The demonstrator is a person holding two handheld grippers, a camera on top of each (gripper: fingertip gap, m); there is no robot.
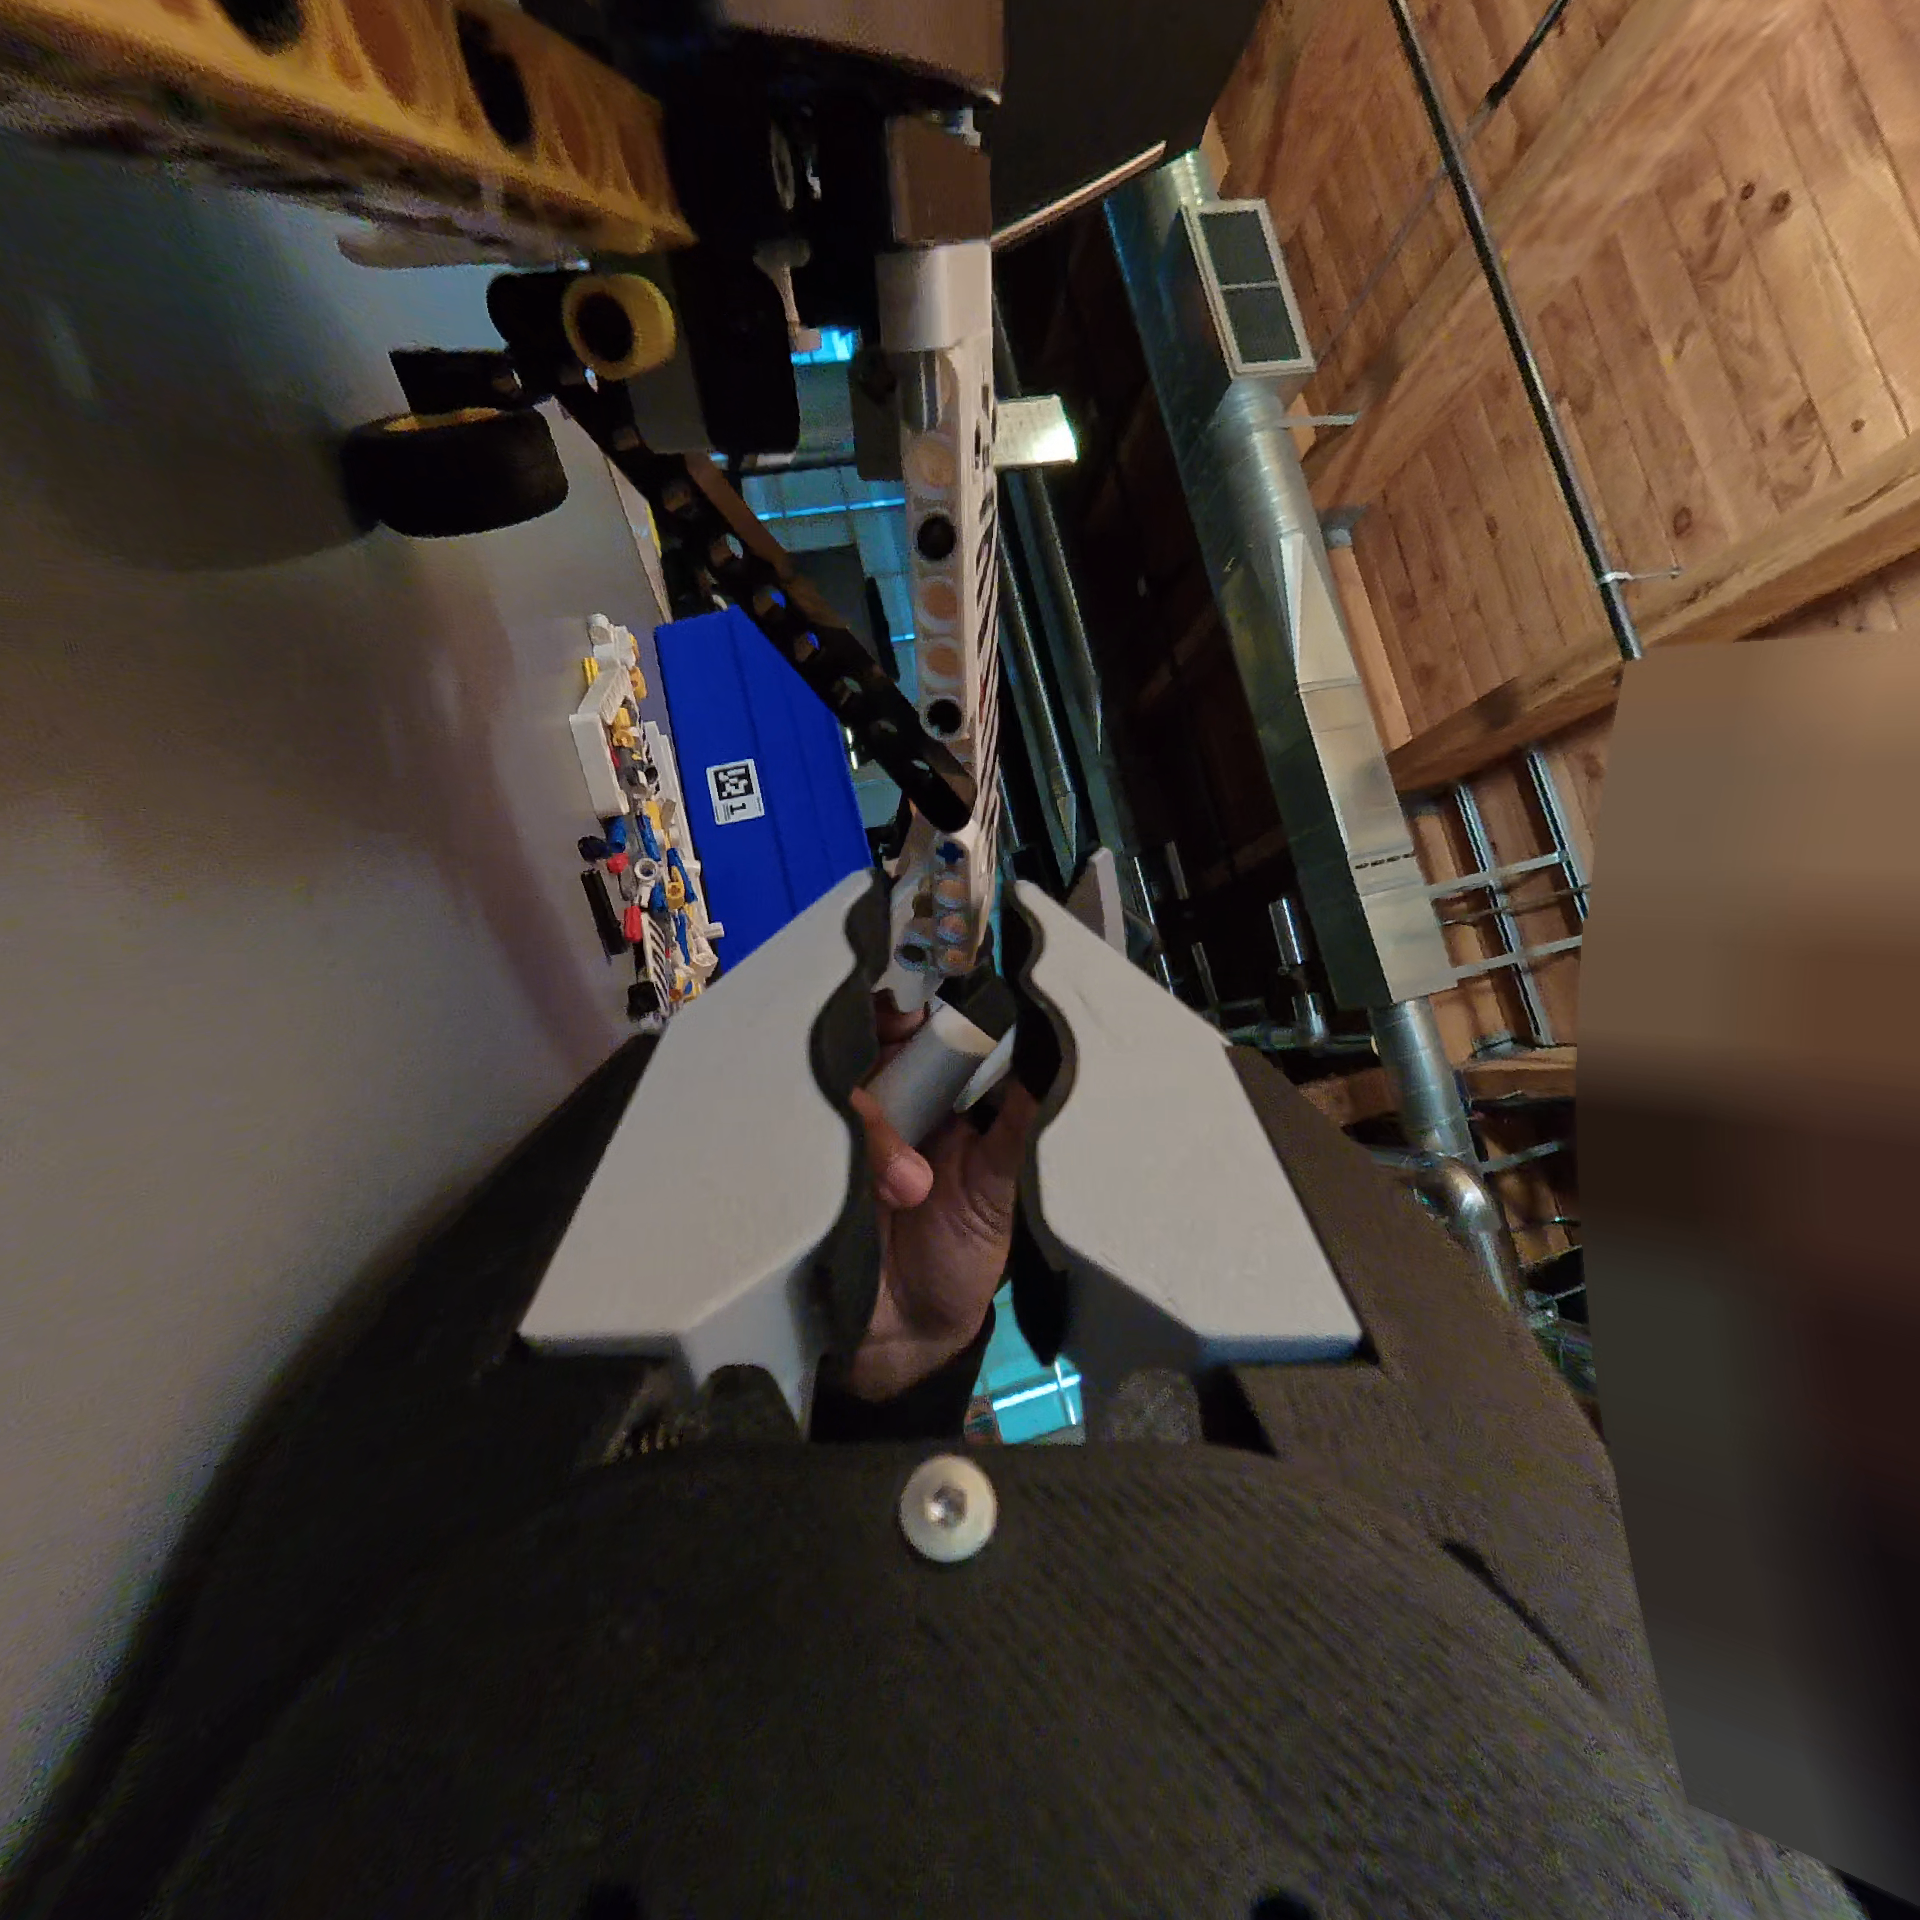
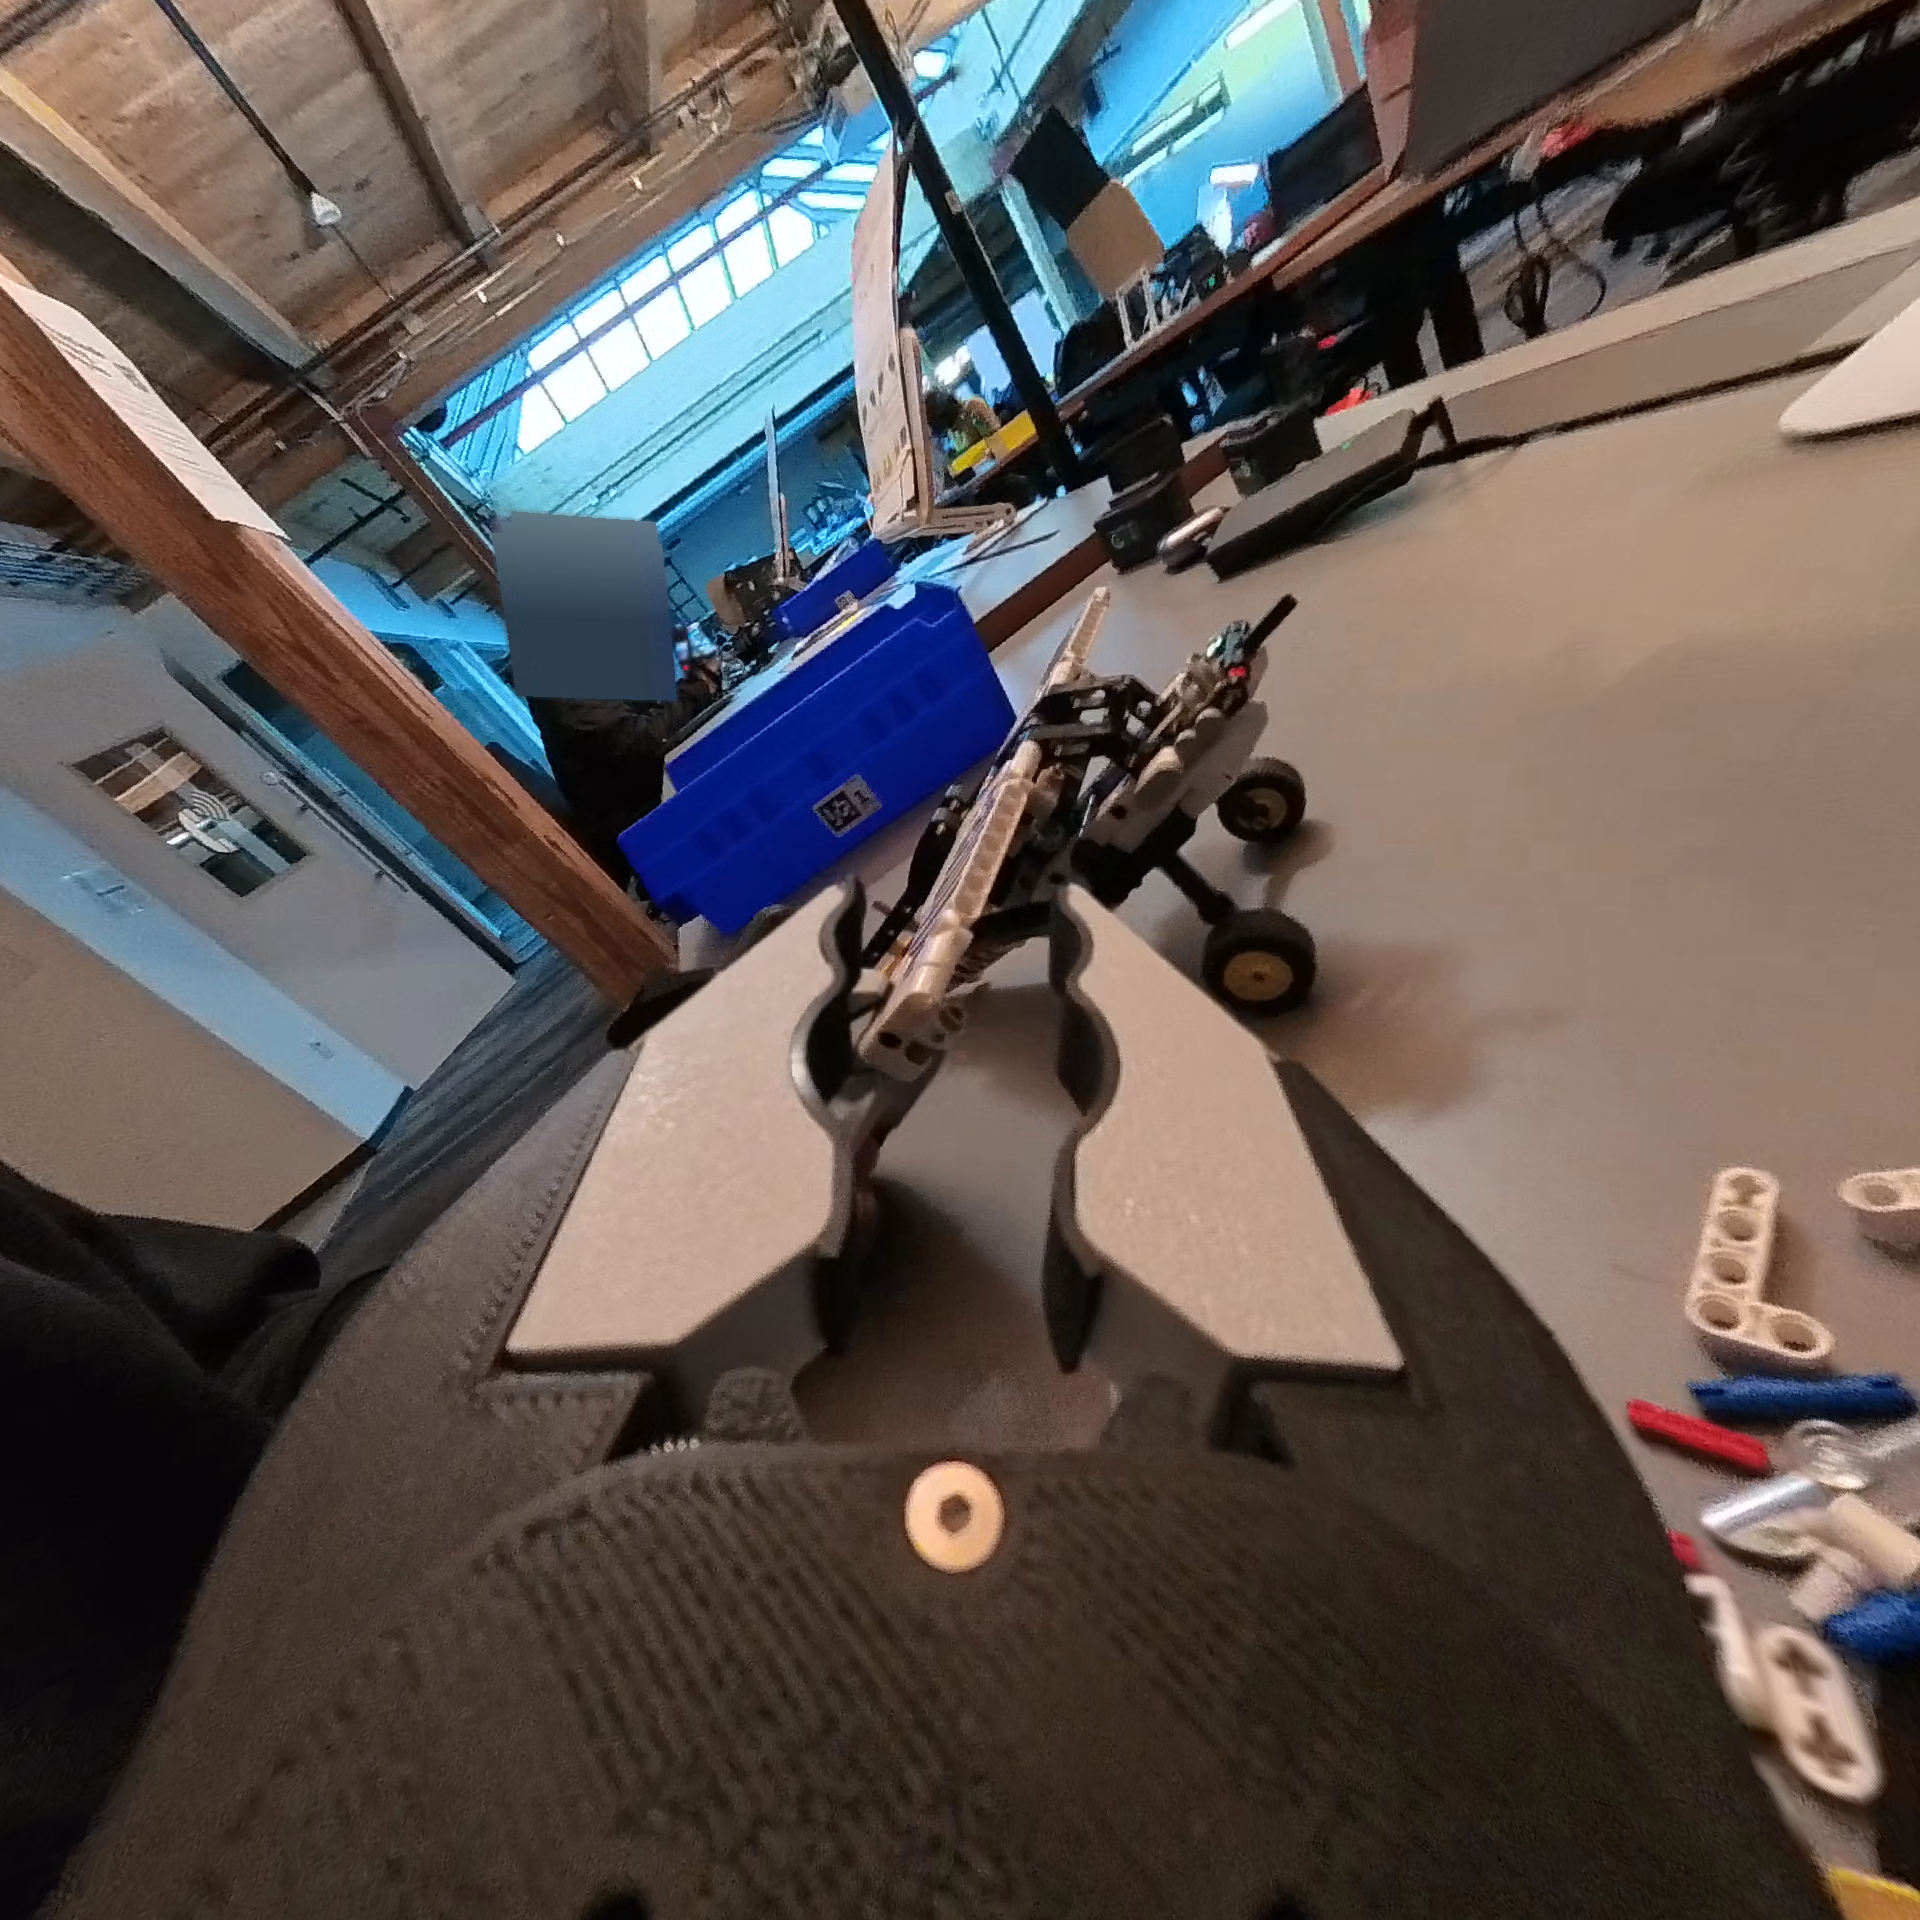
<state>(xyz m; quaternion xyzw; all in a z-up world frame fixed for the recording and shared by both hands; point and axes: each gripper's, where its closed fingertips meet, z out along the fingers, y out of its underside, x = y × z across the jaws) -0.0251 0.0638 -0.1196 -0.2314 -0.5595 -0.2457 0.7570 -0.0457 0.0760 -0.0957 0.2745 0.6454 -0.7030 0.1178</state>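
Note:
A wheeled model built of white and black holed beams [image 2: 1164, 769] stands on the grey table [image 2: 1558, 727]. Its long white beam [image 2: 987, 831] reaches back between the fingers of my right gripper [image 2: 961, 914]. The beam's end lies by the left finger, well apart from the right one, so this gripper is open. In the left wrist view the same white beam [image 1: 951, 623] ends between the tips of my left gripper [image 1: 940, 894]. The fingers stand close around it, with a thin slit at the right pad. A hand [image 1: 935, 1226] shows behind them.
A blue bin [image 2: 831, 769] stands just behind the model; it also shows in the left wrist view [image 1: 769, 769]. Loose small parts lie beside it [image 1: 644, 831] and at the right table edge [image 2: 1756, 1278]. A wooden post [image 2: 343, 665] and a person stand to the left. Only a small space, under 4 cm, lies between the two pairs of fingers.

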